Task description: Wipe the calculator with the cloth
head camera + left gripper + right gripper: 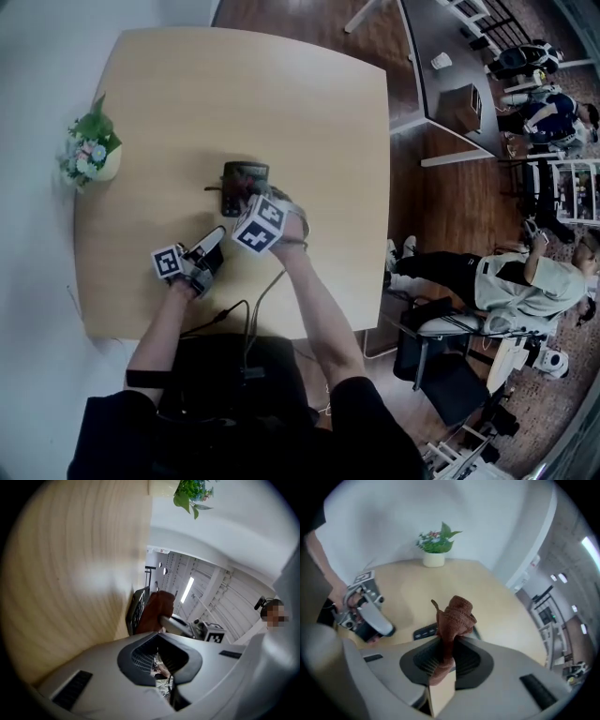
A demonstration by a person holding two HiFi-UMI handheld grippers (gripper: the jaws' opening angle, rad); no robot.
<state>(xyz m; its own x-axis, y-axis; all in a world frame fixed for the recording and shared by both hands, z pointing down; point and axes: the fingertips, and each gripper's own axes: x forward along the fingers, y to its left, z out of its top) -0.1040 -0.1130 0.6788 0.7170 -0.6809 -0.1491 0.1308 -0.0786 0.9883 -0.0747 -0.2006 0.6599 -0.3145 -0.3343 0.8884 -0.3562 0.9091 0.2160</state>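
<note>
Head view shows the calculator lying near the middle of the bench, with the right claw tipped steeply down over it and clenched on a bunched brown cloth. The cloth seems to rest against the keys. The left claw lies just beside the calculator's near end, clamped on nothing. Since nothing pins the calculator, I'd guess a firm wipe could push it across the smooth wood, or tug the cloth out of that narrow pinch. The idle claw crowds any stroke toward the near edge. A cable trails there too, and a potted plant stands well apart.
</note>
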